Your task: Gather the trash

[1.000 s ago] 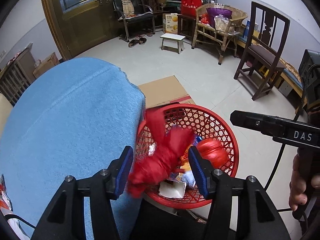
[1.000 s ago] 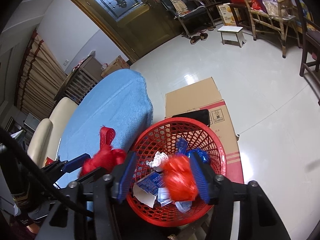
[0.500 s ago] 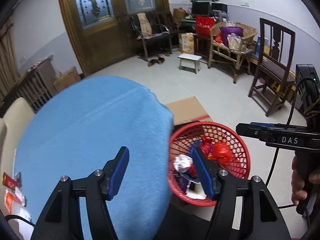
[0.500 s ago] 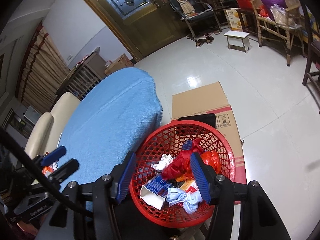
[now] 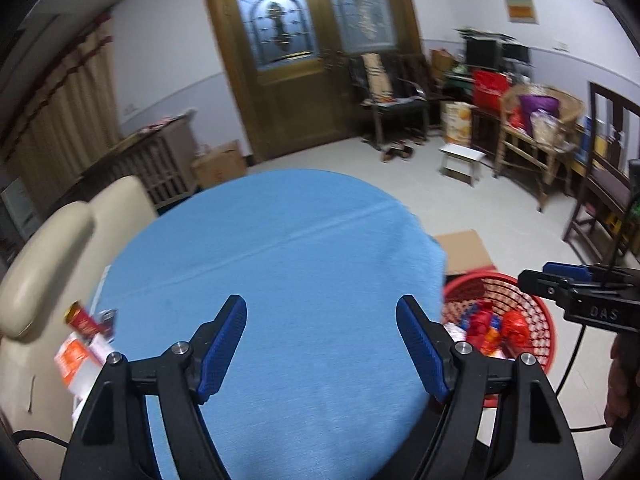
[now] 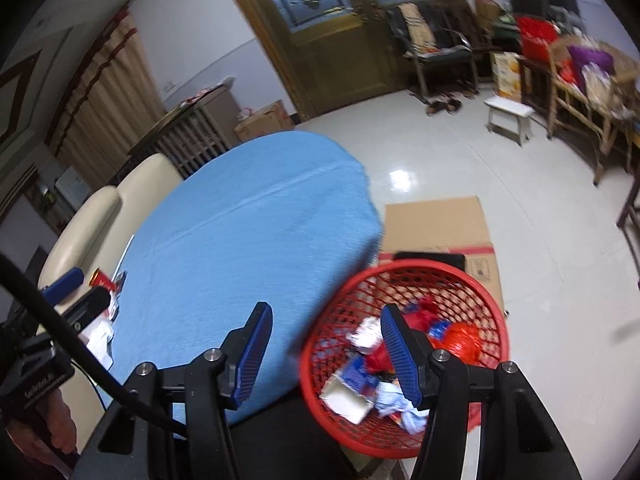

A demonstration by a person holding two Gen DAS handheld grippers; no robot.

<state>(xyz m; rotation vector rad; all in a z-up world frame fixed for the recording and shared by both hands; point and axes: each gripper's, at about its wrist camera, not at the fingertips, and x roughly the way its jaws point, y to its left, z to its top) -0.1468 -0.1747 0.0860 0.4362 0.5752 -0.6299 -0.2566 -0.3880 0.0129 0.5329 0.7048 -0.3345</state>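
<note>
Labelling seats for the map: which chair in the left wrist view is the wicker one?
The wicker chair at right, heaped with a purple bag. The black chair by the door and the dark wooden chair are not woven.

Your left gripper (image 5: 321,335) points forward and downward, its blue pads (image 5: 222,345) standing well apart with nothing between them; the jaws are opening. Your right gripper (image 6: 325,355) also tilts downward, jaws parted at a moderate gap and gripping nothing. From the left wrist view, the right gripper shows at the right edge, level, with your right hand (image 5: 622,386) wrapped around its handle. From the right wrist view, your left hand (image 6: 48,432) grips the left handle at the lower left corner; its fingers are blurred.
</note>
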